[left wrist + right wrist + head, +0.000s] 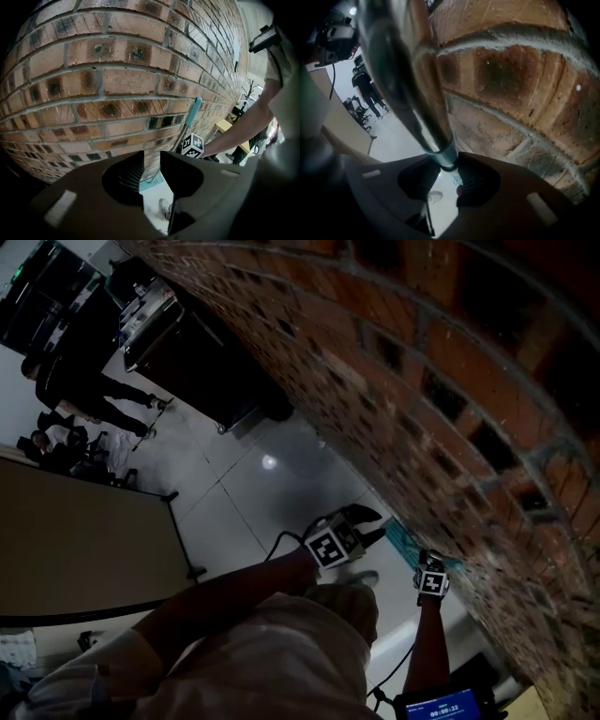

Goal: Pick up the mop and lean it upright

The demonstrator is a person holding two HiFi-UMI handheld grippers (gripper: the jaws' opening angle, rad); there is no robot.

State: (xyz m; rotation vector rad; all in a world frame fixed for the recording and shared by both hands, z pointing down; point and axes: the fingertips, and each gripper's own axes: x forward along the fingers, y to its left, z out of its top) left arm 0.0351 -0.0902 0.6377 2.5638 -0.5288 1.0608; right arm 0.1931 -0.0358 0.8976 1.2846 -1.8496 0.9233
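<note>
The mop (186,127) stands upright against the brick wall (117,79). Its teal grip is at the top, its metal shaft runs down, and its teal head (153,181) rests on the pale floor. My right gripper (446,164) is shut on the shaft (405,70) just at a teal collar; its marker cube (192,145) shows beside the shaft in the left gripper view. In the head view the right gripper (427,568) holds the teal mop (405,542) close to the wall. My left gripper (152,165) (372,524) hovers open a little way off, with nothing between its jaws.
The brick wall (450,381) fills the right side. A beige partition (75,540) stands at the left and a dark wheeled cart (187,352) further back. A person (94,390) stands near it. A small lit screen (441,704) sits at the bottom edge.
</note>
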